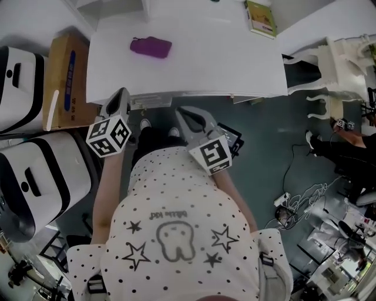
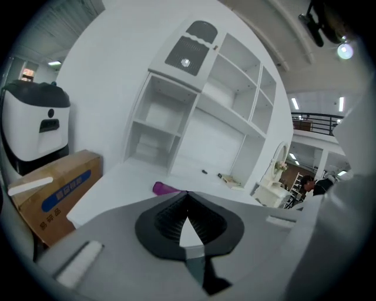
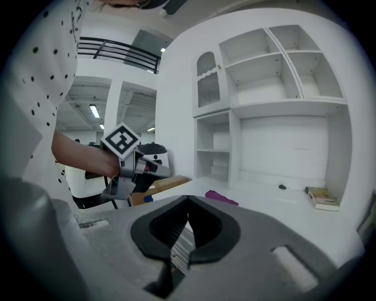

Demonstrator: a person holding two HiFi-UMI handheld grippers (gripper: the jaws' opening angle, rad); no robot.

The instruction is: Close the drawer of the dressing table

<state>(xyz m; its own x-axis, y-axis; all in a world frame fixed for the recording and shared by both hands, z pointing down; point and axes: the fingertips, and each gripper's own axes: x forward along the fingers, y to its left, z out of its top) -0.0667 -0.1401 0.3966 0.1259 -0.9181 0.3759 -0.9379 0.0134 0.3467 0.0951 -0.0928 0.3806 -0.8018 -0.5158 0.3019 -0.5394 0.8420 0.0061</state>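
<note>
Both claws pinched closed, nothing in them. Left gripper (image 1: 121,97) and right gripper (image 1: 182,114) sit centre frame, tips just under the table (image 1: 194,64) front edge. Drawer (image 1: 151,101) lies between them, looks flush, hard to confirm. Pouch (image 1: 151,47) and book (image 1: 261,18) on top, box (image 1: 66,70) left. Torso hides the lower frame.

Nothing reads clearly: lettering on the shirt (image 1: 176,235) and blue print on the cardboard box (image 1: 67,76) are blurred.
</note>
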